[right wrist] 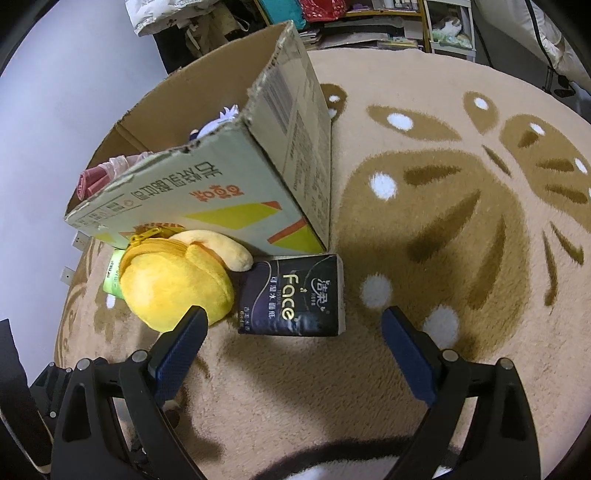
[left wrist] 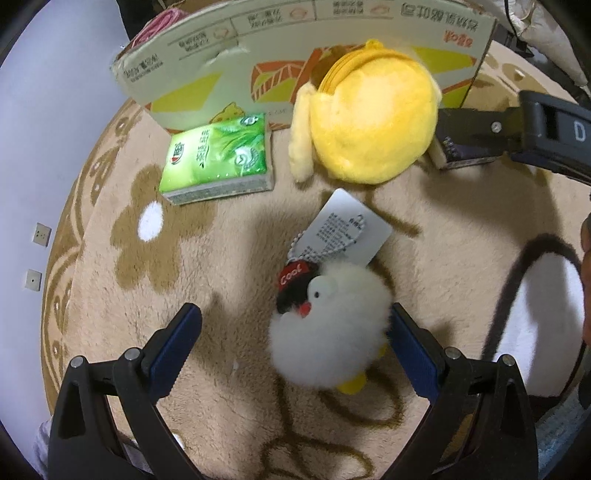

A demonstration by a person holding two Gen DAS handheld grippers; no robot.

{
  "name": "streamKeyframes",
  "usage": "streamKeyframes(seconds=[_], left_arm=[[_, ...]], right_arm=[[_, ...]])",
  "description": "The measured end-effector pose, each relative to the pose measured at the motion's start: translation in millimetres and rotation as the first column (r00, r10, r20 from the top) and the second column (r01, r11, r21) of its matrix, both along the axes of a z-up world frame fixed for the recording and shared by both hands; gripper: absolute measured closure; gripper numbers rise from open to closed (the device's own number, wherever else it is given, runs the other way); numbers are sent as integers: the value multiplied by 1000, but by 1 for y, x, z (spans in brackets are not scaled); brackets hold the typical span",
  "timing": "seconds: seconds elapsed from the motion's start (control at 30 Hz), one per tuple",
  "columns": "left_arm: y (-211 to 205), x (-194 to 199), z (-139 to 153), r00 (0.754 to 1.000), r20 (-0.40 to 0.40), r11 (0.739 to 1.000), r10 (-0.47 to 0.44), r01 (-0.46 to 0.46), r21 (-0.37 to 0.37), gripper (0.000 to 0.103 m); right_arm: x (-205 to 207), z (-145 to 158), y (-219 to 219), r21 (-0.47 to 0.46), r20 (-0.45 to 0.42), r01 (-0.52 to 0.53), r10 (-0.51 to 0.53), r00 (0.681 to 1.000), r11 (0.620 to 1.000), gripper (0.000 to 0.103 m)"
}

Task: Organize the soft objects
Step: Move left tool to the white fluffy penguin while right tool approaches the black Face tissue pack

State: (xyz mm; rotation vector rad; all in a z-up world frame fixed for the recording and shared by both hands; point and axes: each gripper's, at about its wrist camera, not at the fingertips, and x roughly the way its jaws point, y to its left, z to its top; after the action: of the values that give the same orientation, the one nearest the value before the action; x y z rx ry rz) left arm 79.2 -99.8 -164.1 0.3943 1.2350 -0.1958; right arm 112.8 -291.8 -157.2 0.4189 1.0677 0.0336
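Observation:
A white fluffy chick toy (left wrist: pixel 328 332) with a black "Cool" cap and a white tag (left wrist: pixel 351 229) lies on the rug between the fingers of my open left gripper (left wrist: pixel 295 328); its right finger touches the fluff. A yellow plush pouch (left wrist: pixel 369 118) lies against the cardboard box (left wrist: pixel 258 44); it also shows in the right wrist view (right wrist: pixel 173 288). A green tissue pack (left wrist: pixel 218 158) lies to its left. A black "Face" tissue pack (right wrist: pixel 295 295) lies ahead of my open, empty right gripper (right wrist: pixel 295 332).
The open cardboard box (right wrist: pixel 229 177) holds a pink item (right wrist: pixel 96 177) and a purple-white item (right wrist: pixel 221 118). The beige rug (right wrist: pixel 443 221) with brown patterns spreads to the right. Shelves and clutter (right wrist: pixel 388 22) stand beyond. The right gripper's body (left wrist: pixel 535 136) shows in the left wrist view.

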Motion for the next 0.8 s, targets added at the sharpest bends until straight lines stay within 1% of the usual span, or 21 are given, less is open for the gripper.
streamKeyframes(seconds=[0.17, 0.37, 0.73, 0.77, 0.8], left_arm=[[4, 3, -3, 1000, -7, 1000, 18, -19, -11, 6], [3, 2, -3, 1000, -3, 1000, 11, -11, -7, 6], [7, 6, -6, 1000, -13, 1000, 17, -17, -12, 6], [6, 5, -7, 1000, -14, 1000, 18, -18, -13, 7], [6, 5, -7, 1000, -17, 1000, 16, -16, -17, 12]], right_arm=[[3, -4, -3, 2, -12, 8, -8, 1000, 1000, 3], [7, -8, -8, 6, -20, 12, -12, 1000, 1000, 4], [10, -11, 0, -10, -24, -3, 2, 1000, 1000, 4], [11, -11, 0, -13, -25, -4, 3, 1000, 1000, 4], [11, -11, 1, -15, -25, -5, 4, 1000, 1000, 4]])
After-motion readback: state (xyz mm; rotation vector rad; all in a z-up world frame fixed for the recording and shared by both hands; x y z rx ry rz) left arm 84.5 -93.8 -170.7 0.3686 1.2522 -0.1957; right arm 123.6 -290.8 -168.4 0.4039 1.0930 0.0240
